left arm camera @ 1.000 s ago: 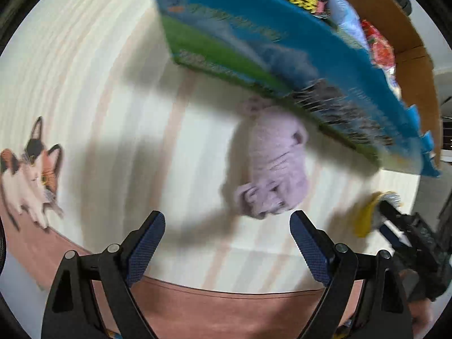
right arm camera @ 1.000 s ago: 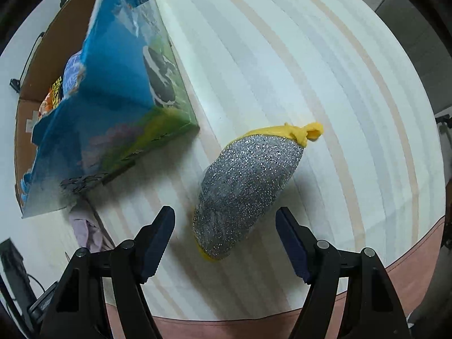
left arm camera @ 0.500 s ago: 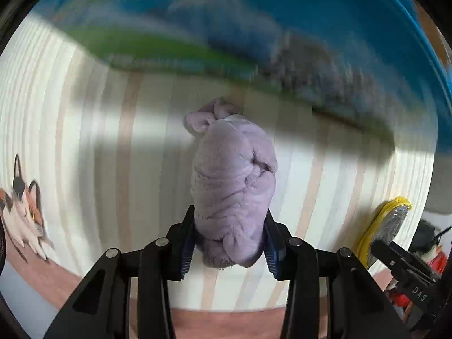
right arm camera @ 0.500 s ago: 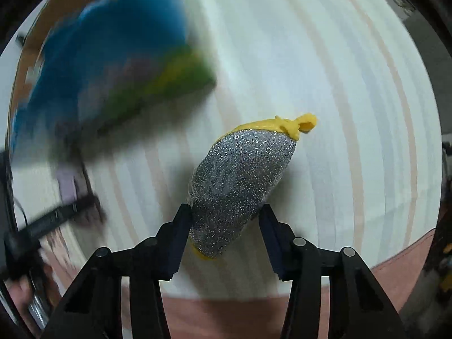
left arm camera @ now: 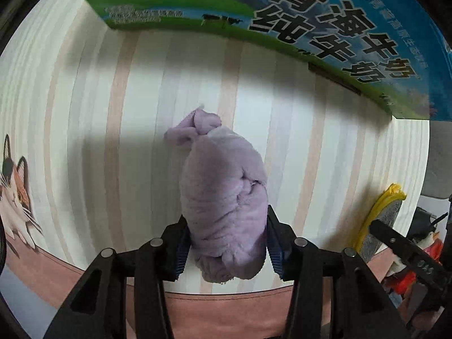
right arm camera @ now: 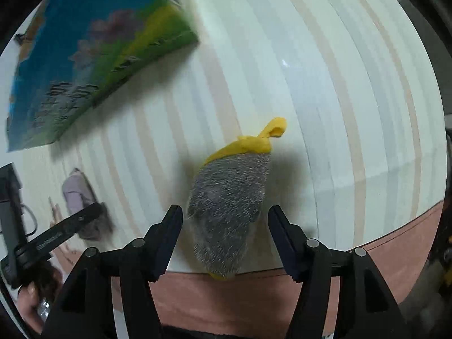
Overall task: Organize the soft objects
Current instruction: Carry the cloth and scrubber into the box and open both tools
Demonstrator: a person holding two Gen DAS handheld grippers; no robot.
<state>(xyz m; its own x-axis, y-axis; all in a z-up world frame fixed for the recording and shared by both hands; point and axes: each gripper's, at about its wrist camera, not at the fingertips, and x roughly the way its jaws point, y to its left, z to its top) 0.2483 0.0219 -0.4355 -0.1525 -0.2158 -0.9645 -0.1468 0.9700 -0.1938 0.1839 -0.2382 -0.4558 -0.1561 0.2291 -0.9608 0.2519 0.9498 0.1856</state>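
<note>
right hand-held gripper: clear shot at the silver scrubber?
Probably yes. The silver-and-yellow scouring pad lies between the open fingers of the right hand-held gripper, gaps on both sides, nothing blocking on the striped tablecloth.

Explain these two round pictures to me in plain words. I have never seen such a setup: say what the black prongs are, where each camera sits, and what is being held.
No robot here: a person holds a two-finger tool in each hand, with a wide-angle camera on each looking along its fingers. The left picture comes from the left tool, whose blue-padded fingers squeeze a crumpled lilac soft cloth. The right picture comes from the right tool; its fingers stand apart on either side of a silver glittery scrubbing pad with a yellow knotted edge, with gaps visible. Both things are over a pale striped tablecloth. Behind stands a blue and green printed carton.
</note>
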